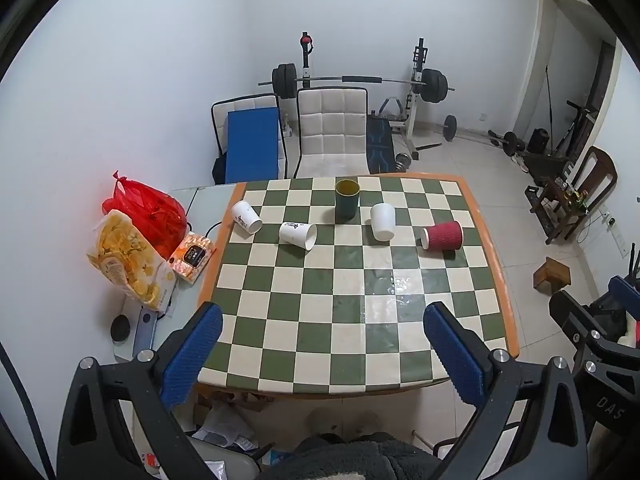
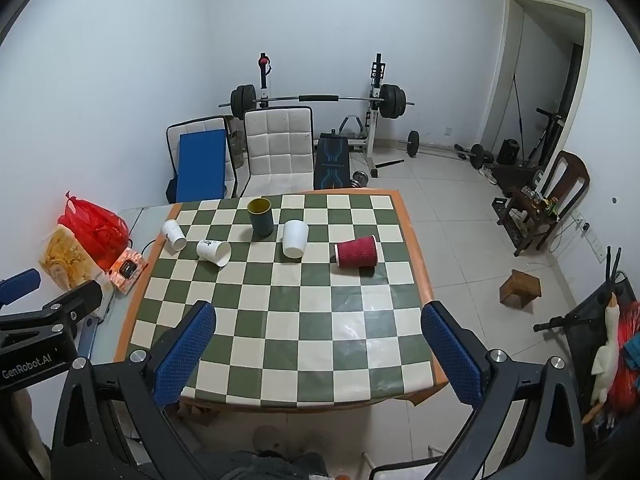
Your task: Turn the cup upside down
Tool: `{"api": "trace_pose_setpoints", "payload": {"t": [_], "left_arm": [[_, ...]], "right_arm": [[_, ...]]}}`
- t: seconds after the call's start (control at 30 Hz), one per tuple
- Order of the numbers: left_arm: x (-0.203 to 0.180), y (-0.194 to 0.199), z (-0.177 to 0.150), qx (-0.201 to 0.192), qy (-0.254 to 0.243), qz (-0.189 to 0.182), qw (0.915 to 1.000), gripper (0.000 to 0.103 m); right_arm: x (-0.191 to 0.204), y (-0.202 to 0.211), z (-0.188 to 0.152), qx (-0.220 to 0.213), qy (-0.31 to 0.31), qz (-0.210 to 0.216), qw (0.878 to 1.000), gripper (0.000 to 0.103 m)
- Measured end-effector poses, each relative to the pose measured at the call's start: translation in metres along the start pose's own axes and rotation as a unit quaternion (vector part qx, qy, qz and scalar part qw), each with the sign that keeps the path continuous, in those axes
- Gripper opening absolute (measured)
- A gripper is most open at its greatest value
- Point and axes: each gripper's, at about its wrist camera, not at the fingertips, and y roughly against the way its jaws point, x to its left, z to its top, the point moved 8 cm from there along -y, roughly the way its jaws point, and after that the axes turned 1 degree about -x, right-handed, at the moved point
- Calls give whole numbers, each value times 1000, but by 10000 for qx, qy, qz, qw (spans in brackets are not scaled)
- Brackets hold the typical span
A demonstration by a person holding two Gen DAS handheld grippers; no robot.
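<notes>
Checkered surface point(image 1: 352, 320) is filling mid-frame. The only upright cup, the dark green cup point(image 1: 347, 202), is standing mouth-up at upper centre; three white paper cups and a red ribbed cup point(image 1: 443, 235) are lying tipped beside it. Left gripper point(image 1: 324, 354) and right gripper point(image 2: 318, 354) are hovering at the bottom edge, jaws fully spread, holding nothing. Likely the approach step: next, reaching in and closing on the green cup's wall.

text: "GenRobot.AI" | on: left gripper point(image 2: 20, 280) body | text: "DAS" | on: right gripper point(image 1: 624, 286) body
</notes>
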Motion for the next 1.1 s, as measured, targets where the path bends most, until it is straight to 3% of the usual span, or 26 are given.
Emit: {"api": "trace_pose_setpoints", "payload": {"t": [1.1], "left_arm": [[0,-2,1,-52,16,13,10000,103]], "right_arm": [[2,11,-2,-53,-41,20,10000,103]]}}
